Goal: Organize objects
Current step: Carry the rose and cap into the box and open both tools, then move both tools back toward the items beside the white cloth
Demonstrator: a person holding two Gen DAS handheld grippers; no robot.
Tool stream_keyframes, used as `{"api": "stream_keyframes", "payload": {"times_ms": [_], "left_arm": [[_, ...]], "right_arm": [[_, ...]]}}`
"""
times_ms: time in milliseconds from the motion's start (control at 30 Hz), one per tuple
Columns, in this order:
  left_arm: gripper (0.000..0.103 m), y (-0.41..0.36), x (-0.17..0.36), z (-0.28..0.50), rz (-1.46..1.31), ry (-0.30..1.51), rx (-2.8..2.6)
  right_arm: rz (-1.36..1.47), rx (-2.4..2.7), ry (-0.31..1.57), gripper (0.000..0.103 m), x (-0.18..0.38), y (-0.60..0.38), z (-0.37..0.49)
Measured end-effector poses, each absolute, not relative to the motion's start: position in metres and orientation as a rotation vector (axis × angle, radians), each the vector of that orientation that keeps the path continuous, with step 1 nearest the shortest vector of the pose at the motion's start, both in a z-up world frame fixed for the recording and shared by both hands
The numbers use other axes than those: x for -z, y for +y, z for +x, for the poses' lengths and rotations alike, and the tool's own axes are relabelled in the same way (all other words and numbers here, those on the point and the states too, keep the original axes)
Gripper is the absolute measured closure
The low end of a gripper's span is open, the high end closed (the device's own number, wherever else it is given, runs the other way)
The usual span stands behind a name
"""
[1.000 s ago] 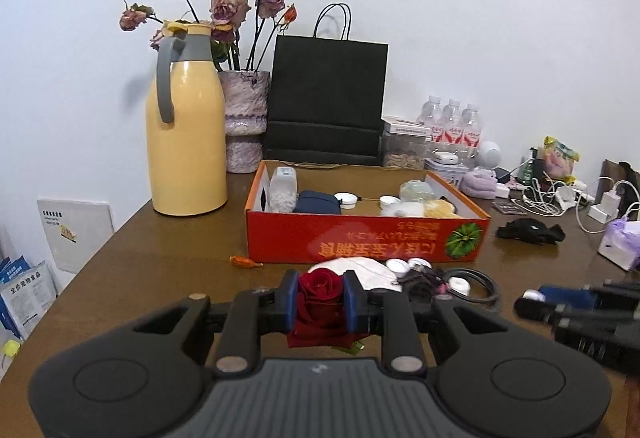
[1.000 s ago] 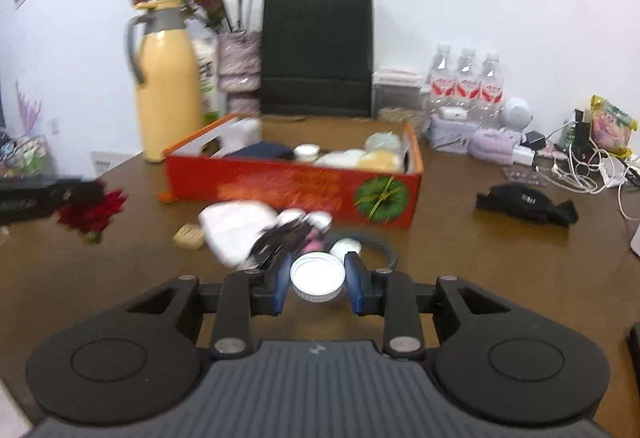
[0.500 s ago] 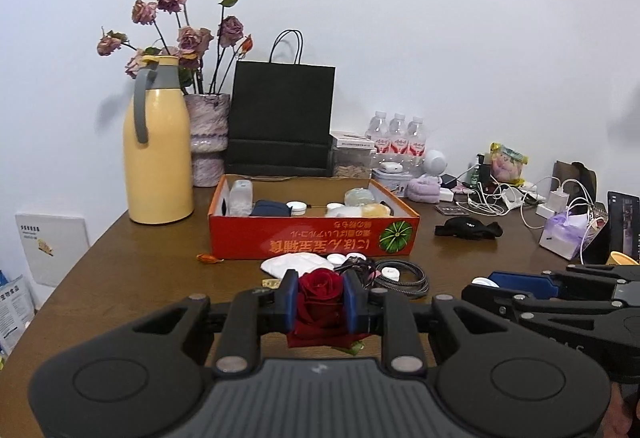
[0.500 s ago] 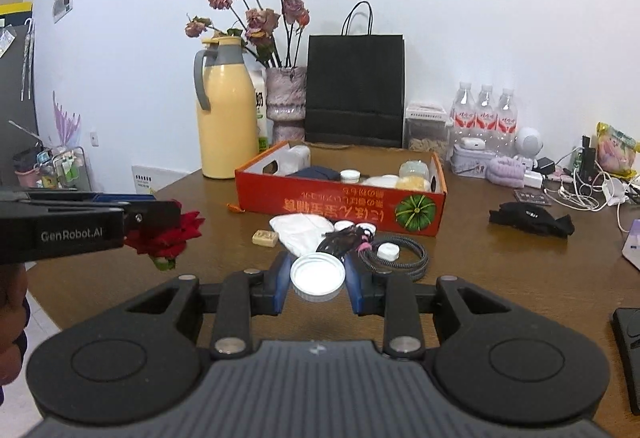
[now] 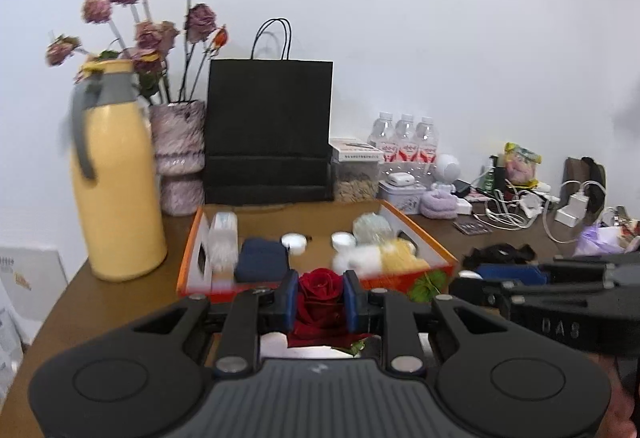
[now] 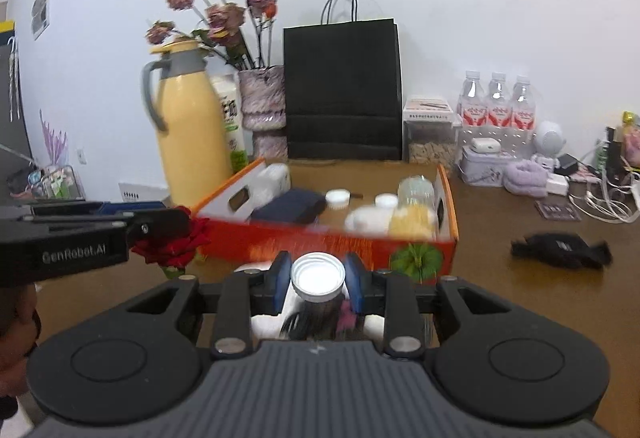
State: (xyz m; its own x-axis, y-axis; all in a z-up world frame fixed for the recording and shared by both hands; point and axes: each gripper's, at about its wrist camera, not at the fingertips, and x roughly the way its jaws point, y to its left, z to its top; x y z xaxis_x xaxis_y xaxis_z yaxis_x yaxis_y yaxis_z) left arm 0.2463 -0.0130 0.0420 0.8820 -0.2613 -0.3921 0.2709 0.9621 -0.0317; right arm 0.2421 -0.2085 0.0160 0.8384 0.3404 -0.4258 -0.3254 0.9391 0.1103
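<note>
My left gripper (image 5: 320, 296) is shut on a red rose (image 5: 320, 288) and holds it just in front of the orange cardboard box (image 5: 188, 262). The rose also shows in the right wrist view (image 6: 174, 244), left of the box (image 6: 320, 238). My right gripper (image 6: 318, 278) is shut on a white round lid (image 6: 318, 274), held close before the box's front wall. The box holds a dark blue pouch (image 5: 262, 262), white lids, a clear bag and yellow and white soft items.
Behind the box stand a yellow thermos jug (image 5: 116, 178), a vase of dried roses (image 5: 180, 154), a black paper bag (image 5: 270, 134) and water bottles (image 5: 404, 142). Cables and chargers (image 5: 520, 206) clutter the right. A black cloth (image 6: 560, 244) lies on the brown table.
Both grippers have moved forward and up toward the orange box, which now looks much closer. Each still holds its object.
</note>
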Motion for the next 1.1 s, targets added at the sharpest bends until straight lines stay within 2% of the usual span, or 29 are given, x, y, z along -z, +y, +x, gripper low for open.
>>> {"api": "stream_keyframes", "payload": {"times_ms": [300,600,700,767,800,833,1100], "left_arm": [[0.081,-0.037,-0.032,0.388,0.002,0.55,0.328],[0.08,-0.047,0.008,0.514,-0.04,0.824,0.274],[0.073,-0.048,0.019,0.532,-0.023,0.862,0.284],[0.063,-0.046,0.022,0.536,-0.029,0.869,0.293],[0.051,-0.047,0.022,0.535,-0.029,0.868,0.293],[0.042,-0.047,0.022,0.534,-0.029,0.864,0.295],[0.04,-0.041,-0.001,0.506,-0.049,0.803,0.285]], "right_arm": [[0.249,-0.381,0.597,0.073,-0.025,-0.224,0.418],[0.145,-0.282,0.834,0.073,0.022,-0.175,0.552],[0.091,-0.255,0.887,0.072,0.04,-0.163,0.569],[0.068,-0.245,0.91,0.061,0.049,-0.157,0.575],[0.07,-0.239,0.909,0.042,0.052,-0.157,0.575],[0.077,-0.243,0.896,0.03,0.052,-0.158,0.574],[0.09,-0.241,0.776,0.02,0.01,-0.173,0.544]]}}
